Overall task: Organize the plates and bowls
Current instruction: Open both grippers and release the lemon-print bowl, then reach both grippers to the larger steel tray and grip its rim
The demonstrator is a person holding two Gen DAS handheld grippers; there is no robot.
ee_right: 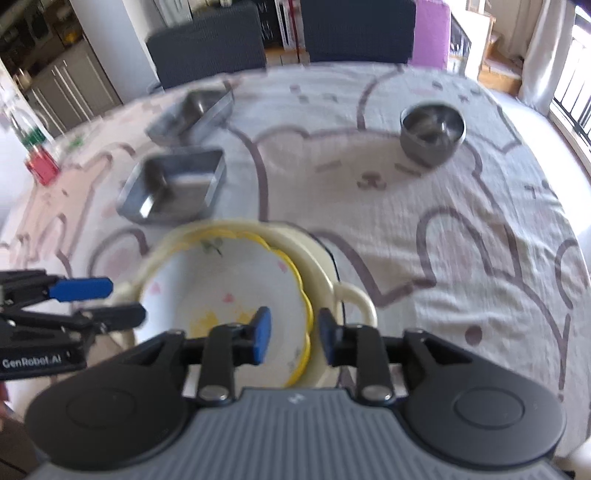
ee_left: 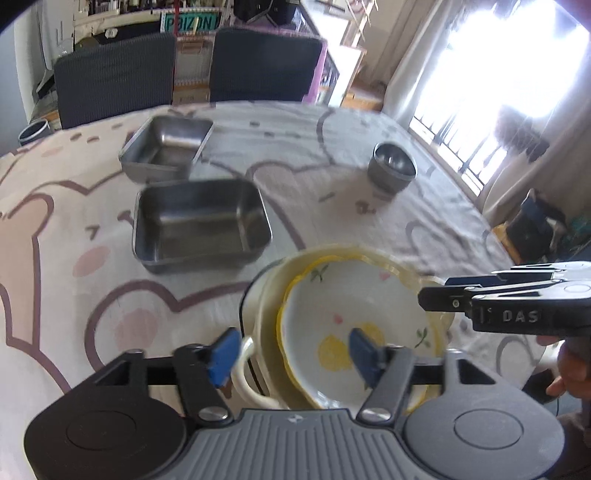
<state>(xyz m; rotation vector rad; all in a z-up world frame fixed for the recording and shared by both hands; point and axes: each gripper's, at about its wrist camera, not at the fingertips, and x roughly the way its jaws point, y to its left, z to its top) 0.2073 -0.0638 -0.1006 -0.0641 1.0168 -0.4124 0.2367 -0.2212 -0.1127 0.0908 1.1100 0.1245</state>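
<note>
On my right gripper (ee_left: 439, 297) I can read "DAS", and on my left gripper (ee_right: 107, 299) "GenRobot.AI"; far off, a green sign (ee_left: 189, 23) seems to say "POIZON", though it is blurred. Both pairs of fingers stand apart with nothing clamped: my left ones straddle the near left rim of the floral bowl (ee_left: 354, 325) and the cream handled dish (ee_left: 258, 317) it sits in, one pad outside by the handle, the other over the bowl's inside; my right ones straddle the stack's right rim, not pressing it as far as I can tell. The stack lies near my edge of the bear-print tablecloth (ee_right: 461, 240), with open cloth to its right. Beyond it to the left sit a square steel tray (ee_left: 201, 225) and then a second steel tray (ee_left: 166, 147), close together; the small steel bowl (ee_left: 393, 166) stands well apart, far right, and two dark chairs (ee_left: 266, 66) line the far edge
</note>
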